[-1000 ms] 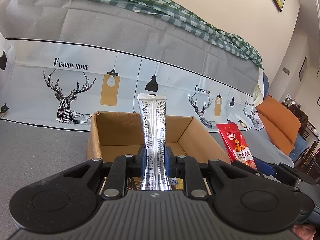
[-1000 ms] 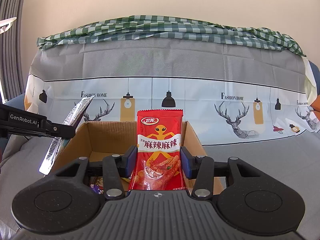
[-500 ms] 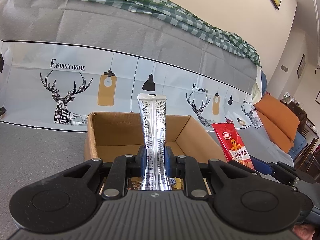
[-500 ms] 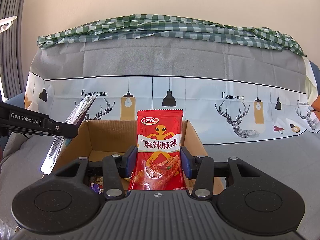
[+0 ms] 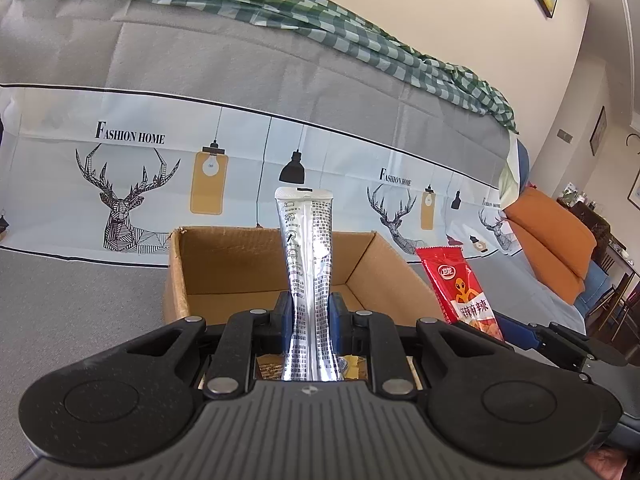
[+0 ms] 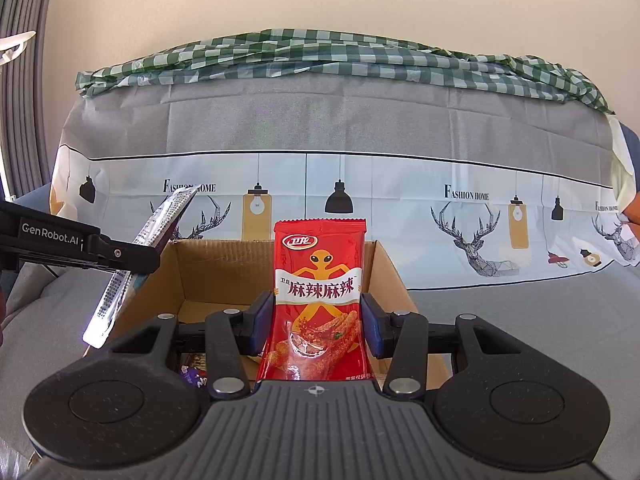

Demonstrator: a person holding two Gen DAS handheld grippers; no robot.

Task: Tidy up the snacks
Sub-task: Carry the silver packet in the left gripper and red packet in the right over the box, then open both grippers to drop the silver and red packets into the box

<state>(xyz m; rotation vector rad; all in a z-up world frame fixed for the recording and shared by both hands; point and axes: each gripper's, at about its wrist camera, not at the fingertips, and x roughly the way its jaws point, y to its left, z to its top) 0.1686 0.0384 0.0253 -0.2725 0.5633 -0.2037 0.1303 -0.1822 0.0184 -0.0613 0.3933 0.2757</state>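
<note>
Both grippers grip upright packets: the left gripper [image 5: 310, 316] clamps a silver sachet [image 5: 307, 264], the right gripper [image 6: 318, 320] a red packet [image 6: 318, 300]. The cardboard box [image 5: 240, 264] lies just ahead and below each, so release looks next.

Left gripper [image 5: 310, 316], lower centre of the frame: its jaws clamp a silver stick packet [image 5: 309, 264] that stands upright. Behind it, at centre, an open cardboard box [image 5: 224, 264] rests on grey fabric. At right of centre, a red snack packet [image 5: 460, 286] leans, held by the right gripper [image 5: 516, 330] at lower right.
</note>
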